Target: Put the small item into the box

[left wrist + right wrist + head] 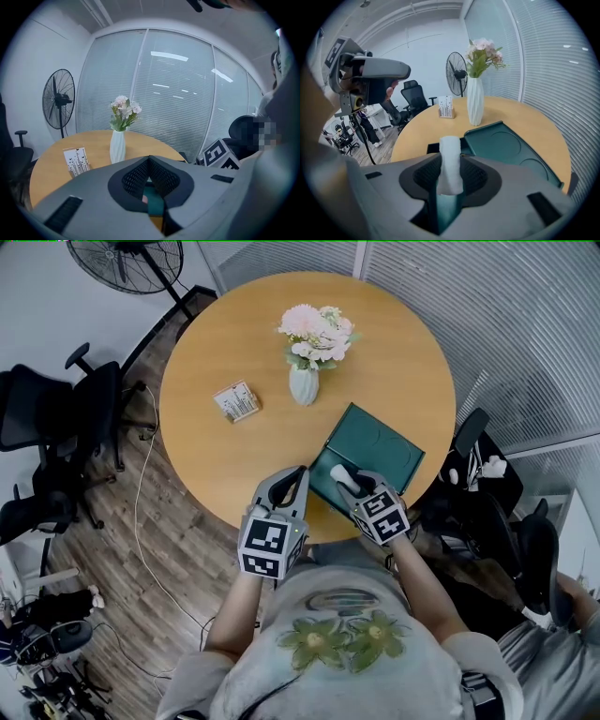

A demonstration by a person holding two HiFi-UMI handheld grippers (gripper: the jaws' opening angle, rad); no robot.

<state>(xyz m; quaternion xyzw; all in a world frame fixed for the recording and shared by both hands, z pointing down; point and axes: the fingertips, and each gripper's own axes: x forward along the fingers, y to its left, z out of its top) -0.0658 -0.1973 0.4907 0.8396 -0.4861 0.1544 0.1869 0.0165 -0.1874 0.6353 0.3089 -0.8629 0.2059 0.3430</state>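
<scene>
A small white roll (pixel 450 161) stands upright between the jaws of my right gripper (pixel 450 165), which is shut on it. In the head view this gripper (pixel 340 474) holds the white roll (pixel 345 481) over the near left corner of the dark green box (pixel 380 454), which lies at the table's near right edge. The box's flat green surface (pixel 508 145) with round impressions shows just ahead and to the right of the jaws. My left gripper (pixel 292 476) hovers left of the box over the near table edge, its tips (pixel 149 160) meeting, with nothing held.
On the round wooden table (pixel 234 456) stand a white vase with flowers (pixel 305 381) at the centre and a small card pack (pixel 236 401) to its left. Black office chairs (pixel 56 418) and a floor fan (pixel 127 259) are at the left. Another chair (pixel 469 442) is at the right.
</scene>
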